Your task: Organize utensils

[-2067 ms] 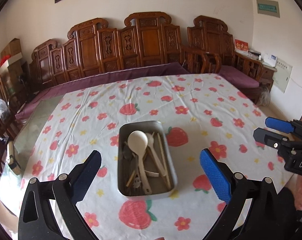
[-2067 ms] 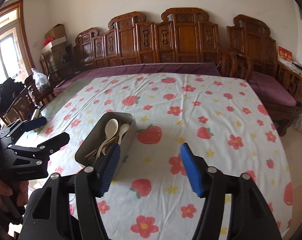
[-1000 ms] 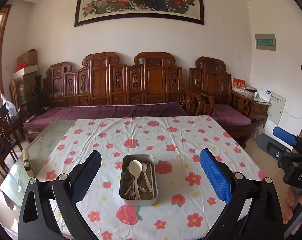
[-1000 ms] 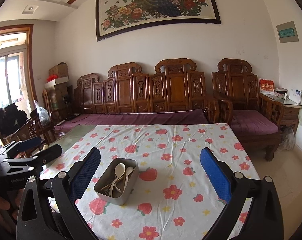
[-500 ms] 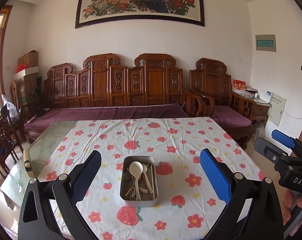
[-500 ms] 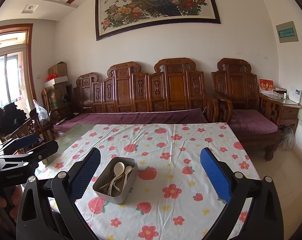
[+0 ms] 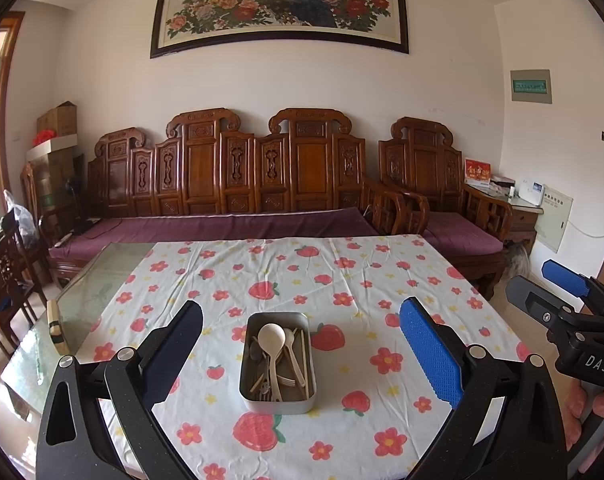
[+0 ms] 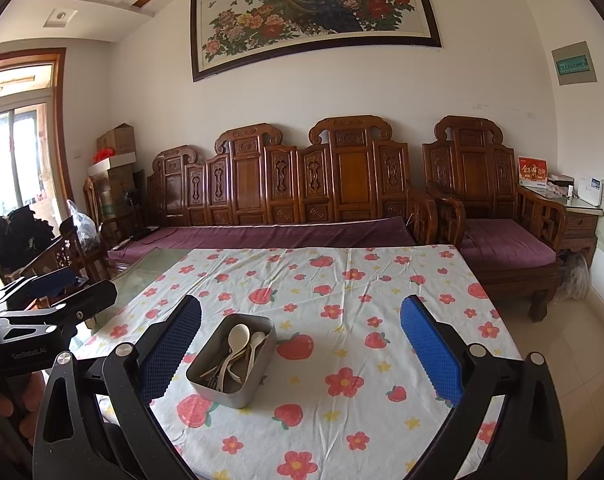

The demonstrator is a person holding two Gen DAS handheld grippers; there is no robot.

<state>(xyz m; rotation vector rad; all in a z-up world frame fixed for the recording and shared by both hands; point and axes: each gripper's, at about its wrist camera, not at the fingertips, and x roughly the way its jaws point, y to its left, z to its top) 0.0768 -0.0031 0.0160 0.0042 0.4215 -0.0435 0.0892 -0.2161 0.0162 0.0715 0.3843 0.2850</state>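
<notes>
Setting: a table covered by a strawberry-and-flower tablecloth (image 7: 342, 280) stood before a carved wooden bench with purple cushions.
Tin: a rectangular metal tin (image 7: 277, 364) sat on the cloth near the table's front edge, centred ahead of the left gripper and toward the left in the right wrist view (image 8: 232, 360).
Contents: a large cream spoon (image 7: 273, 340), a smaller pale spoon, chopsticks, a fork and some grey metal pieces lay heaped and crossed inside the tin.
Left gripper: the left gripper (image 7: 300, 354) was held back from the tin, jaws wide apart and holding nothing.
Right gripper: the right gripper (image 8: 300, 350) was likewise spread wide and empty, well short of the tin.
Handling: the pale utensils looked light, stiff and smooth, so probably slippery between pads; the tin seemed light enough to skid on the cloth.
Where to hold: the big spoon's handle, just below the bowl where it rose above the pile, seemed the clearest place to pinch.
Risk: tangled pieces might lift together.
</notes>
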